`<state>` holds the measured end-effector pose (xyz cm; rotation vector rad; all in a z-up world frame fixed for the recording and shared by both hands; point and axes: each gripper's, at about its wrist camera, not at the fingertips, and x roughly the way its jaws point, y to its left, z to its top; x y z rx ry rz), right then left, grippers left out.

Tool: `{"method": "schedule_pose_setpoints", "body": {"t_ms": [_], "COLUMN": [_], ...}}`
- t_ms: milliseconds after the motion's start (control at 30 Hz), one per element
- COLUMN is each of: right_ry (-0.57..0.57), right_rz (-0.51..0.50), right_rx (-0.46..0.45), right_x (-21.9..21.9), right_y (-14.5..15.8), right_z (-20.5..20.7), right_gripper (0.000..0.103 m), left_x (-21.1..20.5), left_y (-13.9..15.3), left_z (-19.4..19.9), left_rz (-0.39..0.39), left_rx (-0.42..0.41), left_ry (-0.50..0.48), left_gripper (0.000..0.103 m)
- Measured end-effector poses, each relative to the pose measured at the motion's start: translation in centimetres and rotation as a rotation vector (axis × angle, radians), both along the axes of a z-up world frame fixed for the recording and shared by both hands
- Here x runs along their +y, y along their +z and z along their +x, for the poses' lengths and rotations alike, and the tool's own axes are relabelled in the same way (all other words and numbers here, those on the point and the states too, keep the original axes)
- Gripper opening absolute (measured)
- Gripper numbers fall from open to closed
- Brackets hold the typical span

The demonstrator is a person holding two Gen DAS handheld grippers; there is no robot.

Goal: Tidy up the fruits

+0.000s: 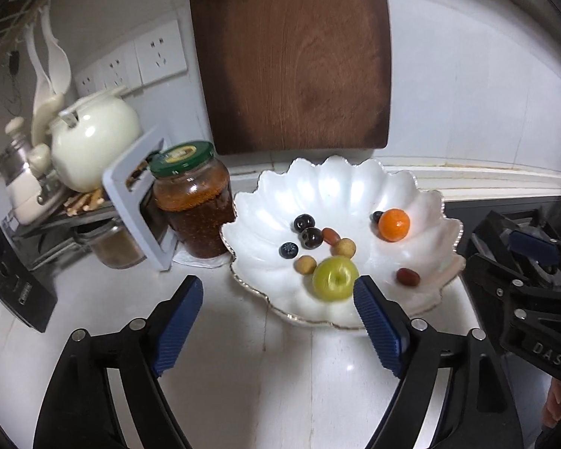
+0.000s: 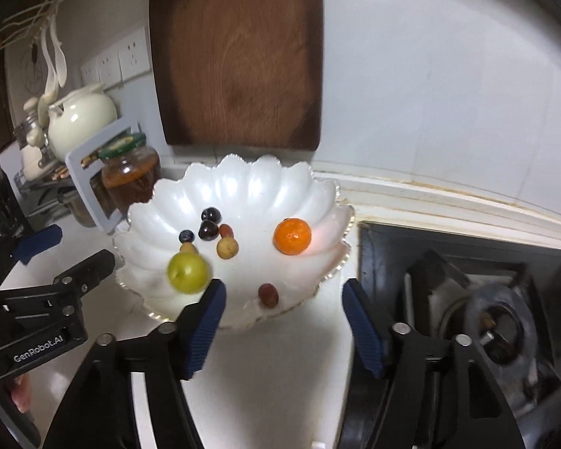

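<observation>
A white scalloped bowl [image 1: 355,183] [image 2: 250,183] sits on the white counter. It holds a green apple [image 1: 334,278] [image 2: 187,272], an orange mandarin [image 1: 394,224] [image 2: 291,236], two dark cherries [image 1: 308,231] [image 2: 208,224], a blueberry [image 1: 288,250] [image 2: 186,236], small tan fruits [image 1: 343,247] [image 2: 227,248] and a red date [image 1: 407,277] [image 2: 268,294]. My left gripper [image 1: 278,299] is open and empty, just before the bowl's near-left rim. My right gripper [image 2: 284,301] is open and empty over the bowl's near edge.
A dark wooden cutting board [image 1: 291,56] leans on the wall behind the bowl. A green-lidded jar [image 1: 194,202], a grey rack [image 1: 138,202] and a white teapot [image 1: 93,138] stand at the left. A gas stove [image 2: 486,318] lies at the right.
</observation>
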<state>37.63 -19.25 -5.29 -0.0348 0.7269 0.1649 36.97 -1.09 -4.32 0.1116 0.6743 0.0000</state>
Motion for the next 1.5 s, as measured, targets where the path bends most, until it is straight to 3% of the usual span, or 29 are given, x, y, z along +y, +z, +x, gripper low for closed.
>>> {"method": "schedule_pose_setpoints", "body": {"t_ms": [133,667,1233,1500], "right_ry": [-0.044,-0.090,-0.064,-0.070], "right_rz": [-0.002,-0.016,0.010,0.015], "right_rx": [-0.056,-0.174,-0.238,-0.262], "right_x": [-0.4,-2.0,-1.6,-1.3], "right_y": [1.8,6.8,8.4,8.6], "right_z": [-3.1,-14.4,-26.4,-30.6], "right_gripper": [0.075,0.079,0.079,0.079], "left_x": [0.1,-1.4,-1.3,-1.0], "left_y": [1.4,5.5,7.0,6.9], "left_z": [-2.6,-14.1,-26.6,-30.5], "left_rz": [-0.012,-0.061,-0.075,-0.066], "left_rx": [-0.044,-0.175,-0.230,-0.237], "left_ry": [-0.013,-0.031,-0.032,-0.047], "left_gripper": [0.087,0.100,0.100,0.100]}}
